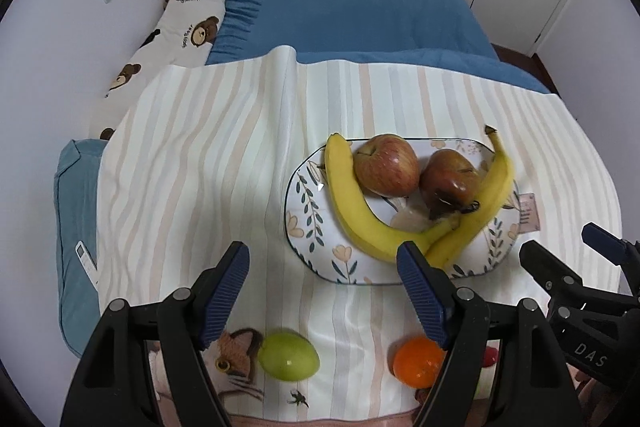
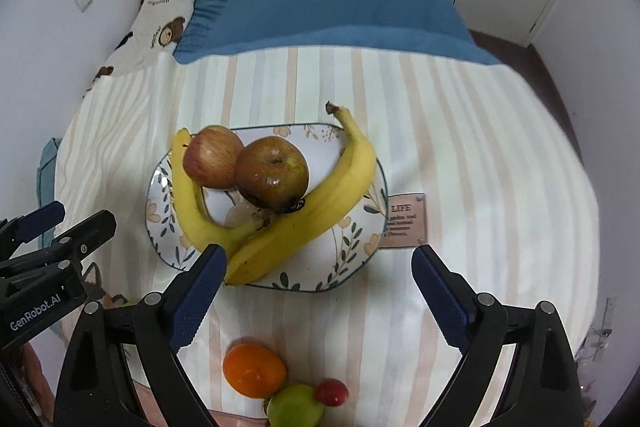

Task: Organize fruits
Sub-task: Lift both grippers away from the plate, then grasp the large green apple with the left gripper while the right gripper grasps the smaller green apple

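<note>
Nearest you, at the bottom edge of the right wrist view, a green fruit (image 2: 295, 407) is cut off by the frame, with a small red fruit (image 2: 331, 391) and an orange (image 2: 254, 369) beside it on the striped cloth (image 2: 480, 155). Your right gripper (image 2: 320, 263) stands wide apart with nothing between its pads. Your left gripper (image 1: 322, 259) is moderately open and also empty, its right finger hiding part of the orange. Beyond, the floral plate (image 1: 298, 223) holds two bananas (image 1: 360, 215) and two apples (image 1: 386, 165). Farthest, a blue blanket (image 1: 360, 15) covers the bed.
</note>
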`<action>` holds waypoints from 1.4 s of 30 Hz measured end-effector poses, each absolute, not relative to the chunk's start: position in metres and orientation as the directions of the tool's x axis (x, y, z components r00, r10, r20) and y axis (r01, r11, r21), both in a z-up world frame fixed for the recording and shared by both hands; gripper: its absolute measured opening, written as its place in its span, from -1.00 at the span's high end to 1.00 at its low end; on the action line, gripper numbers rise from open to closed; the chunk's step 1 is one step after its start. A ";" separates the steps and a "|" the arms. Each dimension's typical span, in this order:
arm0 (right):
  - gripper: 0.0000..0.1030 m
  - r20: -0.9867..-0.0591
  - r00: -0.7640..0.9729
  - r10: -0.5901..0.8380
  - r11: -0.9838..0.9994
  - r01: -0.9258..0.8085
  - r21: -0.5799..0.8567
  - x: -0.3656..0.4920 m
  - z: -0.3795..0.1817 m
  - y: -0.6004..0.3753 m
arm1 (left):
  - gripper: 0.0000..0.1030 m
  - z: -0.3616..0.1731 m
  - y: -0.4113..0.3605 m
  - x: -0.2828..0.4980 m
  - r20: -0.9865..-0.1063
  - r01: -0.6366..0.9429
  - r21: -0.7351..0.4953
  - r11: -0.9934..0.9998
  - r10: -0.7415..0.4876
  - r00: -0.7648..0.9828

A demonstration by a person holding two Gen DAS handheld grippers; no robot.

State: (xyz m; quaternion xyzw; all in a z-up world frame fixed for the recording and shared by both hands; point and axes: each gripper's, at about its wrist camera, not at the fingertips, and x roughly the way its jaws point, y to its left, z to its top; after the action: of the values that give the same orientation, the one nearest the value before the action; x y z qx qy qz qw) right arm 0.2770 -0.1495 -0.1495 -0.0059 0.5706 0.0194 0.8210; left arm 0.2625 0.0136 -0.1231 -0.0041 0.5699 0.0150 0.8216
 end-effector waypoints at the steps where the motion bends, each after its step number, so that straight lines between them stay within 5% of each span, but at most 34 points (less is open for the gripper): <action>1: -0.86 -0.932 0.363 0.022 0.999 -0.035 0.010 0.270 -0.143 -0.150 | -0.45 -0.119 0.013 0.256 -0.932 -0.028 0.009 1.000 0.018 0.361; 29: -0.86 -0.770 0.636 0.053 0.998 -0.003 0.066 0.121 0.001 -0.144 | -0.46 -0.008 0.018 0.131 -0.801 0.010 0.000 1.000 -0.006 0.599; 35: -0.90 -0.799 0.592 0.109 0.988 0.022 0.151 0.118 -0.022 -0.150 | -0.94 -0.026 0.028 0.133 -0.814 -0.013 0.020 1.000 0.024 0.580; 42: -0.90 -0.889 0.422 0.178 0.963 0.113 0.246 0.125 -0.109 -0.169 | -0.99 -0.089 0.048 0.139 -0.876 -0.032 0.062 0.998 0.070 0.477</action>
State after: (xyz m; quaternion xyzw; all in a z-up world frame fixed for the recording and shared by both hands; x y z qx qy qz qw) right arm 0.1249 -0.1693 -0.1089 0.1352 0.5374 0.0196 0.8322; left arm 0.1391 0.0483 -0.0891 0.0186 0.5105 0.0295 0.8592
